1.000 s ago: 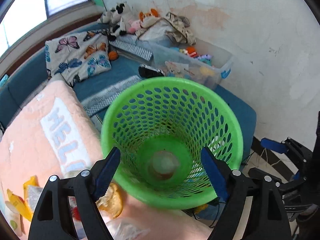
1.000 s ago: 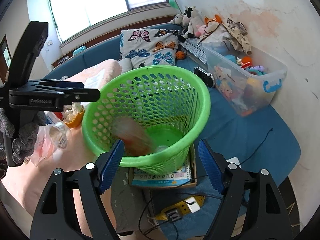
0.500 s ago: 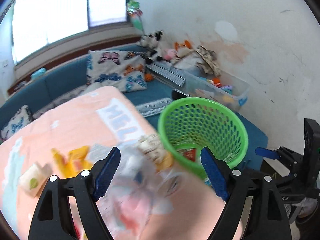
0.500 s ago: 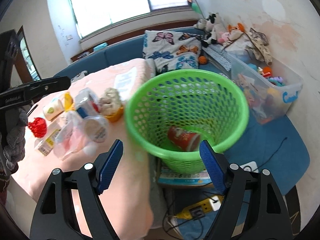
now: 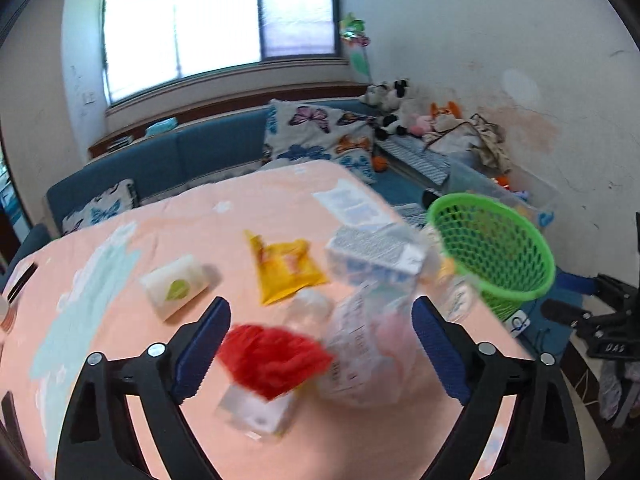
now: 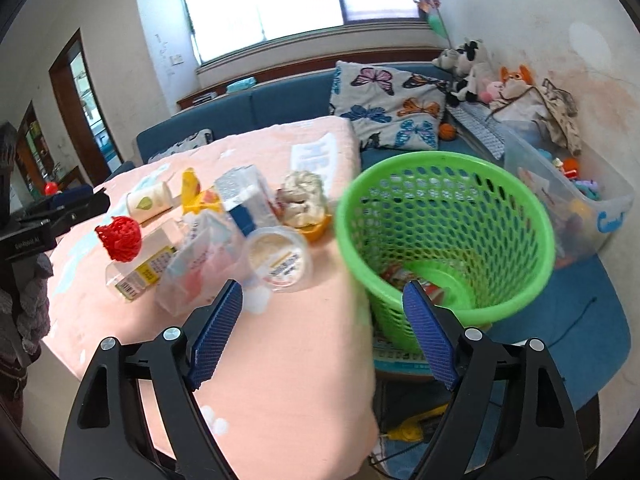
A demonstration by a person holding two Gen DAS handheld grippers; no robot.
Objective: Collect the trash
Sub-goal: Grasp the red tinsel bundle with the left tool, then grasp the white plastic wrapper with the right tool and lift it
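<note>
L gripper [image 5: 320, 352] jaws just widened, empty, over red net [image 5: 274, 360]; R gripper [image 6: 322, 332] open, empty; basket [image 6: 444, 240] at 1 o'clock.

The near part of the table [image 6: 280, 360] is left bare, and open cloth is also seen along its far edge. The middle is crowded by a red mesh ball [image 6: 120, 239], a clear box [image 6: 196, 264], a lidded tub [image 6: 279, 259] and cartons, packed closely. The green basket [image 6: 444, 240] is set just beside the table's edge, its mouth unobstructed.

Butterfly pillow [image 6: 394, 110] on blue sofa [image 6: 256, 116], plush toys [image 6: 476, 70] in corner, clear toy bin [image 6: 600, 208], bright window [image 5: 216, 24].
</note>
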